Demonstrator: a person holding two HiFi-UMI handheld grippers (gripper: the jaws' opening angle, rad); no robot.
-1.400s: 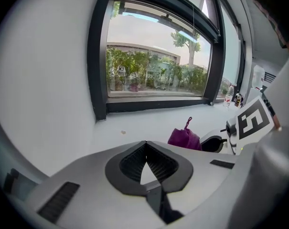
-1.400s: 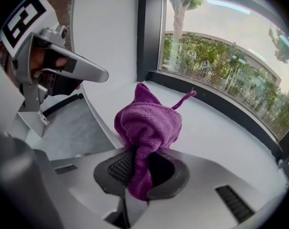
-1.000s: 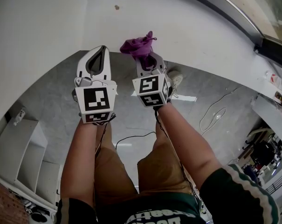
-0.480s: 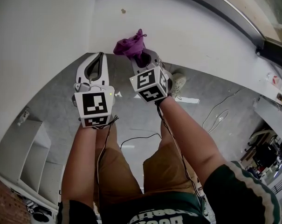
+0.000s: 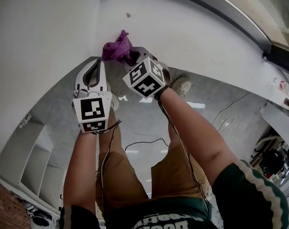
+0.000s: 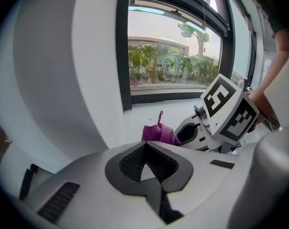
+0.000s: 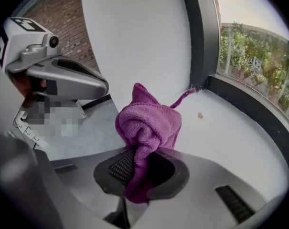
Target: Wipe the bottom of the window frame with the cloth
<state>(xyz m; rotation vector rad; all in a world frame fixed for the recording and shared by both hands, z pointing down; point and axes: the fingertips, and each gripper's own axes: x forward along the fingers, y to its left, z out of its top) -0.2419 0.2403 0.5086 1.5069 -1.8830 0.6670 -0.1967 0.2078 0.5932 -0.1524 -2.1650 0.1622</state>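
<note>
Two smooth grey grippers are raised before a white wall. The right gripper (image 5: 131, 57) has its ribbed black pads (image 7: 119, 168) clamped on a bunched purple knitted cloth (image 5: 116, 49), near the lower corner of the dark window frame (image 7: 201, 42) and its white sill (image 7: 230, 132). The left gripper (image 5: 97, 63), just beside it, has its jaws closed tip to tip on nothing, above a glossy grey floor (image 5: 139, 123).
</note>
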